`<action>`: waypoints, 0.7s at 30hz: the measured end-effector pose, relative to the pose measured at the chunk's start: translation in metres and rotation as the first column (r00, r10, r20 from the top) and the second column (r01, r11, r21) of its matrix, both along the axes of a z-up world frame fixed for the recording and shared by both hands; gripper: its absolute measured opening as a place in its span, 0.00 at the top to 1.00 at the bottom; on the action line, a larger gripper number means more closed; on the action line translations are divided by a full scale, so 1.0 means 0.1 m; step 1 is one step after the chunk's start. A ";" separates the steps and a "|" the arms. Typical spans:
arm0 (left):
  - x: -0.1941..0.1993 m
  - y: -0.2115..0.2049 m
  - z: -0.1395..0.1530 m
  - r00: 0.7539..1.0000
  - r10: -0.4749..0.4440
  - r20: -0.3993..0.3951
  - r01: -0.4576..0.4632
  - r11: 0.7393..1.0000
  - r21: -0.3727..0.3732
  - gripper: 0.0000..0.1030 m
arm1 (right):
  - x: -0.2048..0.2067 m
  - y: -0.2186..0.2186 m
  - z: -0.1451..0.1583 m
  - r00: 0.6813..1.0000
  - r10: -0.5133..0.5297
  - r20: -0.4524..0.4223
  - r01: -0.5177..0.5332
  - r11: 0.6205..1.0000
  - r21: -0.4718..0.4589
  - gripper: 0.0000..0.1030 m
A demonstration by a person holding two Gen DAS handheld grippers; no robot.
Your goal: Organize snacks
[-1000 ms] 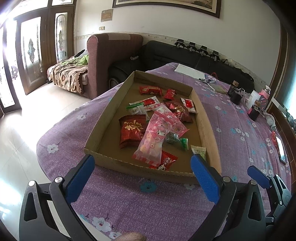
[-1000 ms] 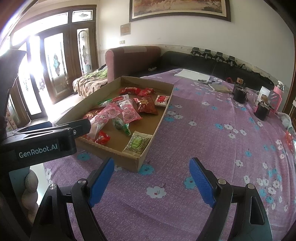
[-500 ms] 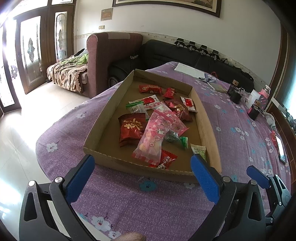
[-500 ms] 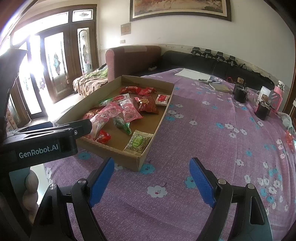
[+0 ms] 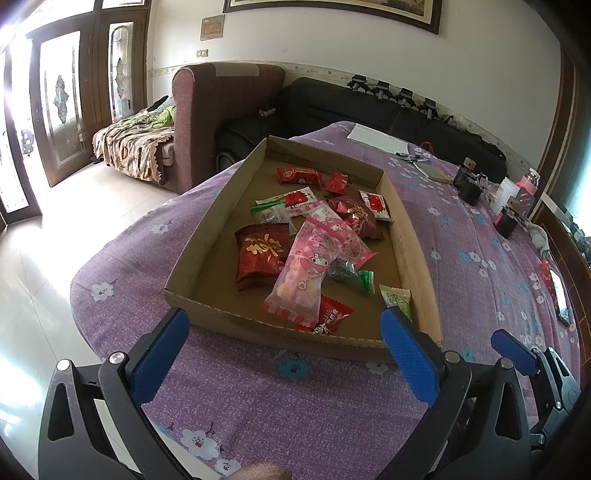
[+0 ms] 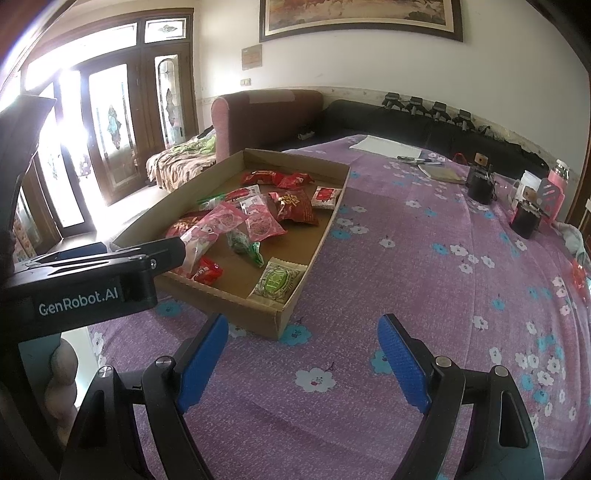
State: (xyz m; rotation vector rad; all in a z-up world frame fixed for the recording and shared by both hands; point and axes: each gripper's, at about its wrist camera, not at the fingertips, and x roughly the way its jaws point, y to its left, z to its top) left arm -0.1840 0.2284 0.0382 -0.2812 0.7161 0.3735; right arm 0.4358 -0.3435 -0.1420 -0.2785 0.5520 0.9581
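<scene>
Snack packets [image 5: 314, 247] lie jumbled inside the cardboard tray [image 5: 207, 236], both the left gripper [image 5: 284, 350] and right gripper [image 6: 299, 362] spread wide, empty, short of it; sorting stage indeterminable.

A home living room: sofas [image 5: 369, 107], framed painting [image 6: 360, 18], glazed wooden doors [image 6: 110, 129].

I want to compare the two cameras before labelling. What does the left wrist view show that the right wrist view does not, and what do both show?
Only the left wrist view shows one blue pad of the right gripper at its lower right edge, and a fingertip at the bottom.

Only the right wrist view shows the left gripper's black body marked GenRobot.AI, seen from the side, and the whole green snack packet in the tray's near corner.

Both show the cardboard tray of snacks on the purple flowered cloth, the pink packet, and their own open, empty jaws.
</scene>
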 end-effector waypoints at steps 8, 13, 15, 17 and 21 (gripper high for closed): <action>0.00 0.00 0.00 1.000 0.001 -0.001 -0.001 1.000 -0.001 0.00 | 0.00 0.00 0.00 1.000 0.000 0.001 0.000 1.000 -0.001 0.18; 0.01 0.01 0.01 1.000 0.000 -0.001 0.000 1.000 -0.002 0.00 | 0.00 0.00 0.00 1.000 0.000 0.001 0.000 1.000 -0.002 0.18; 0.01 -0.01 -0.01 1.000 -0.001 -0.003 0.001 1.000 0.000 0.00 | 0.00 0.00 0.00 1.000 0.000 0.000 0.000 1.000 -0.001 0.18; 0.01 0.00 -0.01 1.000 0.000 -0.003 0.000 1.000 -0.003 0.00 | 0.00 0.00 0.00 1.000 0.001 0.000 -0.001 1.000 -0.002 0.18; 0.02 -0.01 -0.02 1.000 0.009 -0.005 -0.009 1.000 -0.002 0.00 | 0.00 0.00 0.00 1.000 -0.001 0.002 0.001 1.000 0.000 0.18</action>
